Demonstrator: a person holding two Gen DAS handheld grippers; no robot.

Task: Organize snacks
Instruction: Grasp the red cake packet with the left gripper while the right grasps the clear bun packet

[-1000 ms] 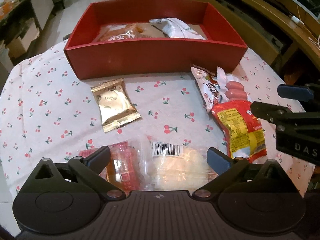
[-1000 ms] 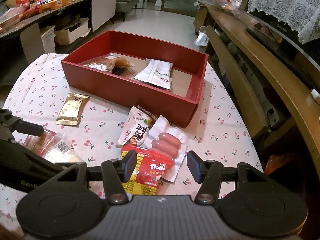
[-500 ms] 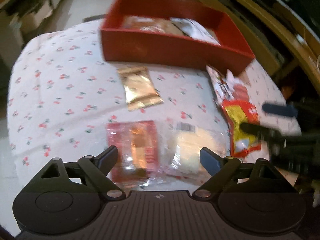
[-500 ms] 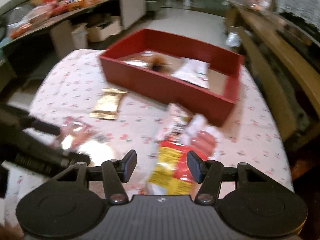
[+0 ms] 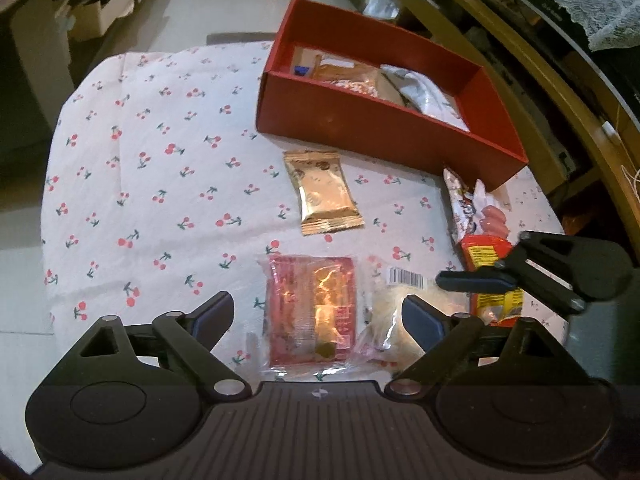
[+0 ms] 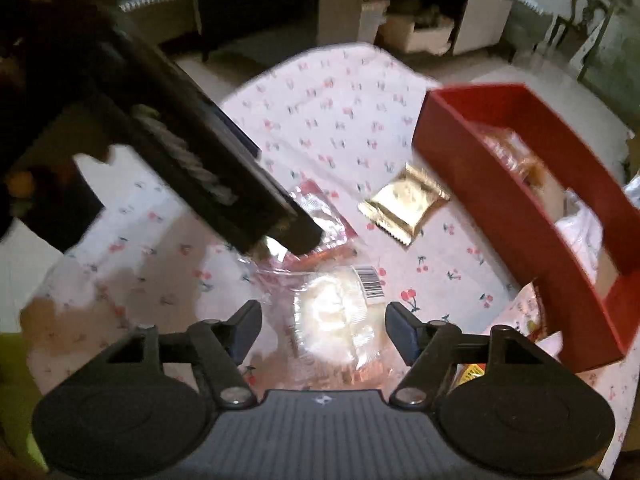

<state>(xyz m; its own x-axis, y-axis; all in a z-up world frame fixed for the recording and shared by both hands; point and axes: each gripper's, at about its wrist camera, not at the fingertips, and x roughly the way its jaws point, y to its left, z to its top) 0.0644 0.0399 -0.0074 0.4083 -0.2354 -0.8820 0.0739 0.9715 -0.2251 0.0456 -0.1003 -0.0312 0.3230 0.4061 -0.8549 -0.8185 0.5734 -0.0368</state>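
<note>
— Where do the snacks lie?

— On a cherry-print tablecloth: a gold packet near the red box, a red packet and a clear-wrapped white cake side by side nearer the cameras, and a sausage pack at the right. Two packets lie inside the box.

— And the grippers?

— The left gripper hangs over the red packet, jaws opening, pads off it. The right gripper straddles the white cake, jaws also opening, gripping nothing.
</note>
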